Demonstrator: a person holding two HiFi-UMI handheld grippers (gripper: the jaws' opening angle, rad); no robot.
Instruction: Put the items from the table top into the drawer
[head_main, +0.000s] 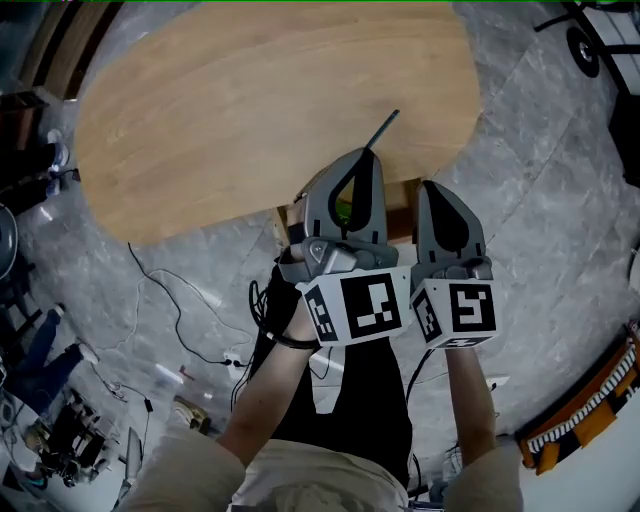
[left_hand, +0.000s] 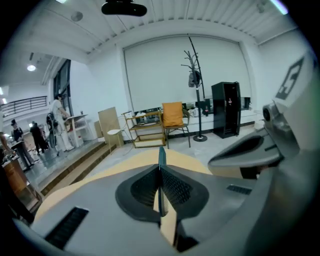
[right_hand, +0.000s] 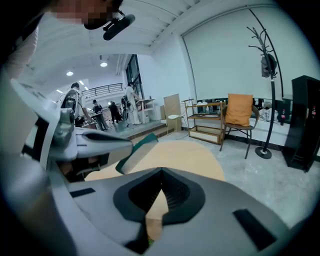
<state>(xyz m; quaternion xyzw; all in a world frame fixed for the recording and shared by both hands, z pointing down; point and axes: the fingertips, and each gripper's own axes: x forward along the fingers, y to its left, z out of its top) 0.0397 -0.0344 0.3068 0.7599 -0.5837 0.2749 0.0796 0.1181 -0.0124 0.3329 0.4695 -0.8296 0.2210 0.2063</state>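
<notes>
Grey floor with loose cables (head_main: 180, 320) lies all around a big wooden bench (head_main: 200, 120). Its top looks bare from my head view, and I see nothing lying on it.

Both of my grippers sit at the bench's 6 o'clock edge. My left gripper (head_main: 362, 160) has its jaws squeezed tight on a thin dark thing (head_main: 385, 127). It is flat like a comb or a strip, but I can't tell just what it is. It sticks out past the jaws toward 1 o'clock, up over the wood, and touches nothing else.

My right gripper (head_main: 428, 190) is just beside the left one, at its 3 o'clock. Its jaws are pressed together with nothing in them.

Under the grippers I see bits of brown wood that I think are the drawer (head_main: 286, 225), pulled out from the near edge. The grippers hide most of it. A small green thing (head_main: 345, 210) peeks out down there, so something may already be inside.

I think the job is nearly done. The thin dark thing seems to be the last one. It needs to go down into the drawer and be let go.
</notes>
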